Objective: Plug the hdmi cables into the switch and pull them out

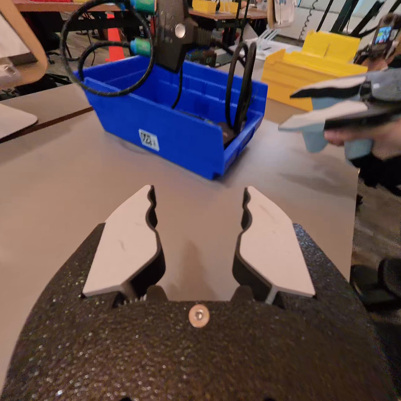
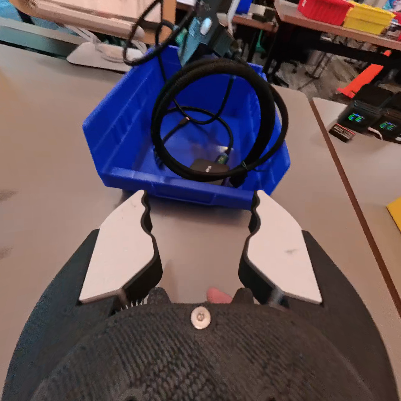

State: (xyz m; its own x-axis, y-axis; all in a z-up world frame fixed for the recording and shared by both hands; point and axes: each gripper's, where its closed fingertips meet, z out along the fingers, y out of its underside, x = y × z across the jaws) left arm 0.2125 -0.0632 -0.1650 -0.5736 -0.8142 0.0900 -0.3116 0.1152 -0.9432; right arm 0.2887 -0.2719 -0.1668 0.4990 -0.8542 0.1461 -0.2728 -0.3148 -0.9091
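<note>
We hold both claws spread and empty over the grey bench (image 2: 54, 152), the left claw (image 1: 198, 191) back from the blue bin (image 1: 173, 138) and the right claw (image 2: 199, 195) right at its near lip, with nothing between the fingers of either. In the left wrist view the right claw (image 1: 288, 110) comes in from the side, parted there too. Everything we need sits in that bin: the switch (image 2: 209, 168), a small flat black box, lies on the floor at the near end, and the coiled hdmi cable (image 2: 219, 121) stands on edge above it, its loop rising past the rim. From here the switch looks to lie with its long axis roughly across the bin, flat face up, and a green-tipped plug (image 2: 222, 158) seems to sit at its far edge, though we cannot tell whether it is seated. A thinner cable (image 2: 195, 112) wanders through the coil's middle, and that is the worry: reach through the loop and we may snag it and drag the whole bundle along. The switch is light, so pulling one-handed could simply lift it rather than free the plug. The bin walls also crowd the claws; a slanted approach could clip the rim and shove the bin.
</note>
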